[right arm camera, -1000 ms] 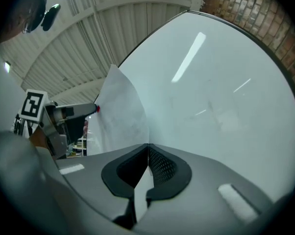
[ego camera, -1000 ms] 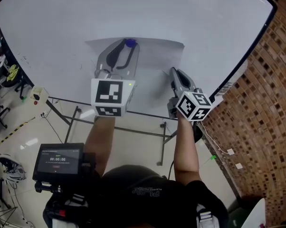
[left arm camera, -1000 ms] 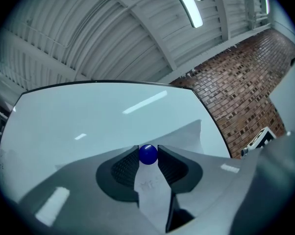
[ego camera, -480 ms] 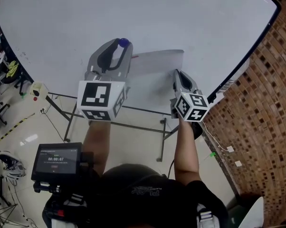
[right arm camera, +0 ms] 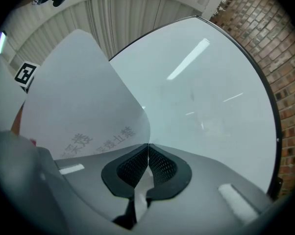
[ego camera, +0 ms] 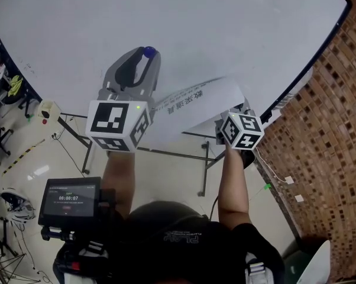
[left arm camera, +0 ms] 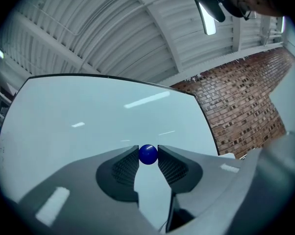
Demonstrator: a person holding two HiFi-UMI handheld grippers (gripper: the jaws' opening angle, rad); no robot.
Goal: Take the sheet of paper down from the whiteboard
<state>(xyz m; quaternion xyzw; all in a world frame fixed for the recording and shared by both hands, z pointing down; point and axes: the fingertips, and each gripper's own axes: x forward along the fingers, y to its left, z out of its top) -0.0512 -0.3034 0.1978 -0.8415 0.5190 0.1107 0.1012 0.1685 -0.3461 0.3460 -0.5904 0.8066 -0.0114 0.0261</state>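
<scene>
The white sheet of paper (ego camera: 193, 102) hangs off the whiteboard (ego camera: 237, 28) and curls toward me, with its printed side up. My right gripper (right arm camera: 148, 148) is shut on the sheet's lower right edge (right arm camera: 79, 111). In the head view the paper hides its fingertips and only its marker cube (ego camera: 241, 129) shows. My left gripper (ego camera: 146, 55) is up and to the left of the sheet, a little off the board. It is shut on a small blue ball magnet (left arm camera: 148, 154), which shows at its tips in the head view (ego camera: 148, 51).
The whiteboard stands on a metal frame (ego camera: 166, 154) over a pale floor. A brick wall (ego camera: 320, 129) runs along the right. A screen device (ego camera: 68, 199) hangs at my lower left. Cables and gear (ego camera: 9, 87) lie at the far left.
The left gripper has pulled the blue magnet off the sheet's top edge, up and left. The sheet's top has come off the board and curled forward. The right gripper has sunk a little.
</scene>
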